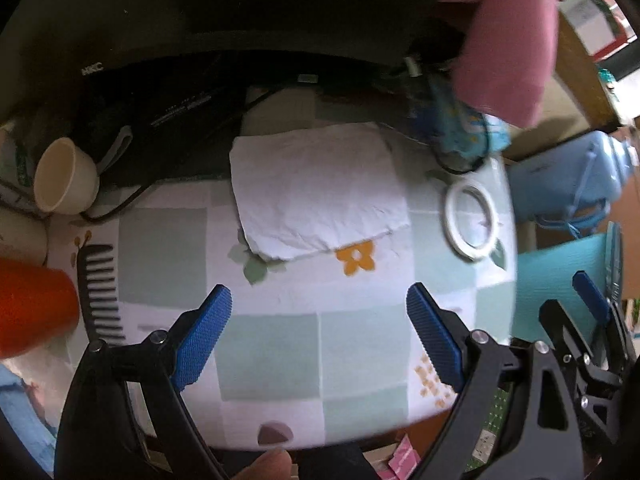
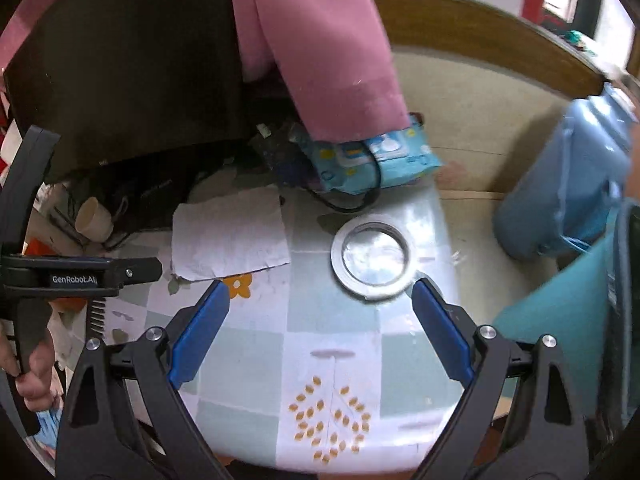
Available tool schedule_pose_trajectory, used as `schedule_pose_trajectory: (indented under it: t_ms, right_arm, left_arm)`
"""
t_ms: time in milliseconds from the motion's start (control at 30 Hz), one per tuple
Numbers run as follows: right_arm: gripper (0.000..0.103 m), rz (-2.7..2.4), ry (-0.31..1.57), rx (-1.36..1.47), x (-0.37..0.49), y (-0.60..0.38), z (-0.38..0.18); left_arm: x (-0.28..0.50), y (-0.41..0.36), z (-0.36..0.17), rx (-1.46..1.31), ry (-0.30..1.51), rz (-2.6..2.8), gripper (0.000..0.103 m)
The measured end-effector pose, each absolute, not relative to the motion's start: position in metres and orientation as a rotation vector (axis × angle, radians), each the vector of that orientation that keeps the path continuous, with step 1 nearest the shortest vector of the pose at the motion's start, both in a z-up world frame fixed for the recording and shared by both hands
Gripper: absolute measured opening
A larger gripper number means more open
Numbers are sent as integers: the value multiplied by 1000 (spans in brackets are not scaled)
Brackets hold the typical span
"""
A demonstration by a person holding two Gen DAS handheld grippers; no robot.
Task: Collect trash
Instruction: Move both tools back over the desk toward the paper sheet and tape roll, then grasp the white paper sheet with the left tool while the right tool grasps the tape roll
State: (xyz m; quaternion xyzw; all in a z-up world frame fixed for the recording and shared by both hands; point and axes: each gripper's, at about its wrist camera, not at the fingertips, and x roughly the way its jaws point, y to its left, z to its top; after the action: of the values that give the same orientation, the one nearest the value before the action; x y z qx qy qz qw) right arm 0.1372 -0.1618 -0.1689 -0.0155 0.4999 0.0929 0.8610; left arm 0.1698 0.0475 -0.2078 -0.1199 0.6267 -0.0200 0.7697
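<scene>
Both grippers, left gripper [image 1: 318, 332] and right gripper [image 2: 320, 330], gape wide, holding nothing; paper towel [image 1: 316, 192] looks flimsy, so pinch its torn near edge.

The left gripper [image 1: 318, 312] hovers with its blue fingers [image 1: 204, 336] spread wide apart, nothing between them. The right gripper [image 2: 320, 312] is likewise wide open and empty, fingers [image 2: 440, 332] pointing forward. A hand [image 2: 34, 376] grips the left gripper's handle, seen from the right wrist camera.
</scene>
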Motion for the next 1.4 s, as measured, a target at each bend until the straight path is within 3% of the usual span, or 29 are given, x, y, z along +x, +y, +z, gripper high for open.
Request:
schedule_pose_trajectory:
  t_ms: [400, 567, 1000, 1067, 1167, 1400]
  right_arm:
    - [84, 274, 1150, -33, 197, -164, -238]
    - [73, 300, 1189, -66, 209, -159, -264]
    - [61, 326, 1176, -225, 203, -138, -293]
    - [55, 345, 1166, -240, 199, -135, -293]
    - [33, 369, 1158, -256, 193, -127, -292]
    - [16, 373, 1151, -251, 188, -115, -291]
  left_arm:
    - [222, 54, -263, -268, 1417, 49, 87]
    - [233, 52, -280, -269, 1439, 66, 86]
    - [243, 34, -302, -182, 1476, 87, 85]
    - [242, 31, -302, -166, 1482, 87, 84]
    - [241, 17, -300, -122, 1488, 114, 79]
    - [238, 2, -294, -101, 1468, 108, 62]
